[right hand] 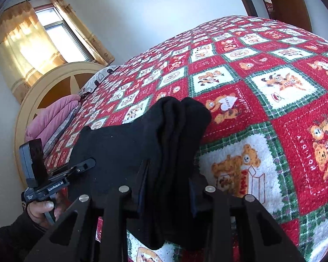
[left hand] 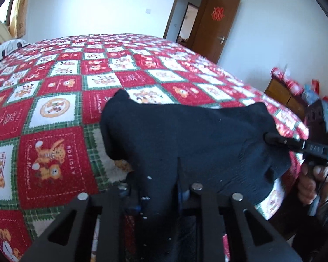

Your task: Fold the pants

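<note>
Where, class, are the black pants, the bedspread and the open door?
Black pants [left hand: 185, 131]: left wrist view, middle of the bunched fabric.
Bedspread [right hand: 273, 83]: right wrist view, a bare white patch.
Open door [left hand: 216, 26]: left wrist view, brown panel.

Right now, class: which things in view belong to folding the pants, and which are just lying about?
Belonging to the job:
black pants
left gripper
right gripper
Christmas quilt, the folding surface

Lying about:
pink pillow
wooden door
curtains

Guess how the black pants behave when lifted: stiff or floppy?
Probably floppy: the black pants sag between the left claw and the right claw, both shut on them. Likely light, since thin folds bunch easily. The soft knit seems unlikely to slip.
</note>
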